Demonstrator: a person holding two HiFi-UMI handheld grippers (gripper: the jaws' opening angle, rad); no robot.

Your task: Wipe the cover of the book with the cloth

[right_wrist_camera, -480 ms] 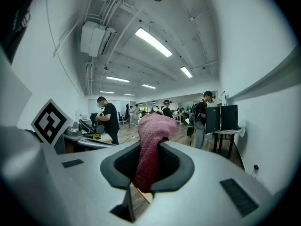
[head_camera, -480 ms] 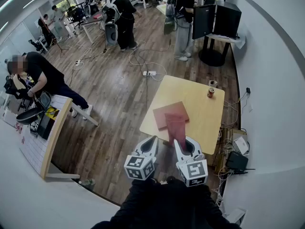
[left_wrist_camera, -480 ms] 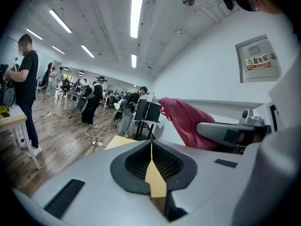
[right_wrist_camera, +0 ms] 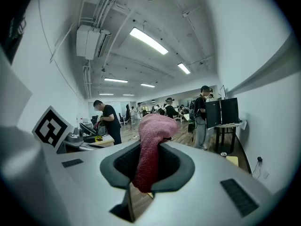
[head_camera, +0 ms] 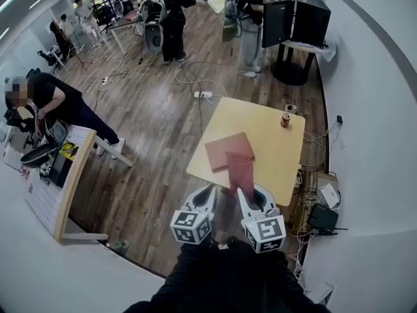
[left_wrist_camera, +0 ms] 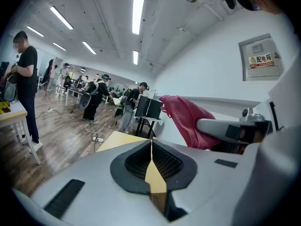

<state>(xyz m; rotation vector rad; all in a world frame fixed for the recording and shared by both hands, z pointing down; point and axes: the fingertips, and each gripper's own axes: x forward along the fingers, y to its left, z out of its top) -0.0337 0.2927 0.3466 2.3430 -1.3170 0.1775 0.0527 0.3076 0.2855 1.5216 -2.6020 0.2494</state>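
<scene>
- Your right gripper (right_wrist_camera: 148,167) is clenched on the pink cloth (right_wrist_camera: 151,142). The cloth runs up between the two jaws, and its loose end bulges over past their tips.
- Your left gripper (left_wrist_camera: 151,150) is closed, with its jaws meeting along one thin line and nothing between them.
- You hold both grippers close in front of your body, side by side, just off the near edge of the yellow table (head_camera: 277,152). Their jaws point toward the table and their marker cubes face you.
- The gripper views look out level across the room and take in the ceiling lights.
- In the head view the cloth reaches over the table's near edge and covers the near corner of the book (head_camera: 227,150). No view shows whether the cloth touches the book.
- The book lies flat on the left half of the table, closed, with its reddish cover up and its edges set askew to the table's edges.
- A small can (head_camera: 285,120) stands on the far right part of the table, well apart from the book. A small cup-like thing (head_camera: 290,109) sits at the far right corner.
- Nothing on the table lies between the grippers and the book.
- Beyond the table's far side, two dark monitors (head_camera: 296,21) stand on a black stand. A white power strip (head_camera: 204,94) lies on the wood floor with cables trailing from it.
- Left of the table, a person leans over a white desk (head_camera: 73,175). More people stand at the far end of the room.
</scene>
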